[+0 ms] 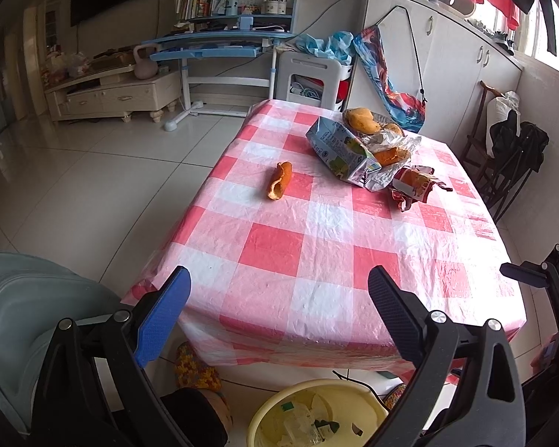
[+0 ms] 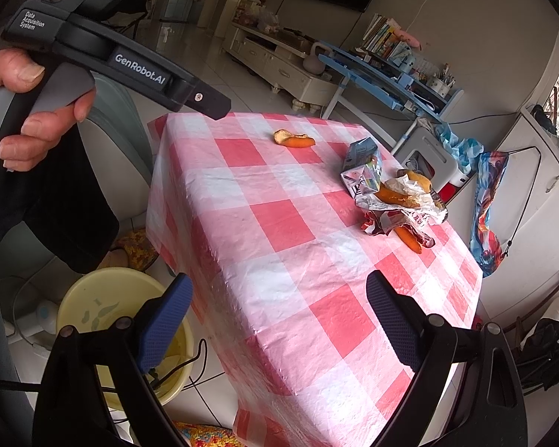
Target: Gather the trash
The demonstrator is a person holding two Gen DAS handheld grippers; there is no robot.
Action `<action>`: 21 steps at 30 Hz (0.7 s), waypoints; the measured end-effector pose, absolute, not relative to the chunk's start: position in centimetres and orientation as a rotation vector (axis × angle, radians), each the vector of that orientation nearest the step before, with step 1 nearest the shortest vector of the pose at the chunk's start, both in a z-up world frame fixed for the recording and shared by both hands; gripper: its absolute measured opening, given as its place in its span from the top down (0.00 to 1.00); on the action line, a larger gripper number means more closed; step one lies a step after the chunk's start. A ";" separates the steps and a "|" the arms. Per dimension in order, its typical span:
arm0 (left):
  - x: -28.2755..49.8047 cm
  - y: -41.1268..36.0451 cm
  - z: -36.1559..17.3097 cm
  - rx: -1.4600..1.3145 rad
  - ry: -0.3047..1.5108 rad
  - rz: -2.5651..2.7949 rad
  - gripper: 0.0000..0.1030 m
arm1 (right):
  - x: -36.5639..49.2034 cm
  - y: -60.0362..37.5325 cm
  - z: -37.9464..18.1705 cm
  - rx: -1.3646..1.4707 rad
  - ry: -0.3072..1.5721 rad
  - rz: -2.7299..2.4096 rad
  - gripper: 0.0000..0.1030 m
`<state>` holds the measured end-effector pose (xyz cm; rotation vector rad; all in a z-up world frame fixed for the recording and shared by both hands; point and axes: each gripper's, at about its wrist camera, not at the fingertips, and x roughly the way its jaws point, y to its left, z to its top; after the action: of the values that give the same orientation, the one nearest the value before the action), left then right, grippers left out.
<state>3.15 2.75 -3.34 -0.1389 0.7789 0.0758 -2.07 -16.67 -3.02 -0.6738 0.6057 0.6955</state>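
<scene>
1. The left gripper has its two fingers spread wide, with nothing between them and touching nothing; it hangs over the near edge of the checked tablecloth.
2. The right gripper is likewise spread wide and empty, poised over the near corner of the same tablecloth. In its view the left hand grips the handle of the other tool, up and to the left of its fingers.
3. Ahead of the left gripper's fingers, well apart from them, lies an orange peel. It is a curled strip, its long axis running away from the gripper and leaning slightly right; its open, pale end faces the gripper.
4. Farther ahead and to the right sits a crushed juice carton, long axis slanting from far-left to near-right, touching crumpled silver foil wrapping that holds more peel.
5. Just right of that, a red snack wrapper lies crumpled, with what may be another peel inside it; the view is too small to be sure.
6. Below and between the left gripper's fingers, on the floor, a yellow basin holds scraps of litter. From the right gripper it stands down-left, beside the table.
</scene>
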 end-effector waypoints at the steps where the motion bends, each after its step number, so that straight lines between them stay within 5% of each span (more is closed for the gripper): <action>1: 3.2 2.8 -3.3 -0.140 0.780 0.073 0.10 | -2.1 -16.6 -2.9 -0.672 0.605 0.694 0.13; 21: 7.8 3.2 -3.0 -0.233 0.846 -0.001 0.10 | 1.8 -18.4 -1.1 -0.447 0.631 0.681 0.13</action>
<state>7.78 3.21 -2.97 -0.2329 0.8457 -0.0012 1.77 -18.44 -1.08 -0.4471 0.6306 0.6811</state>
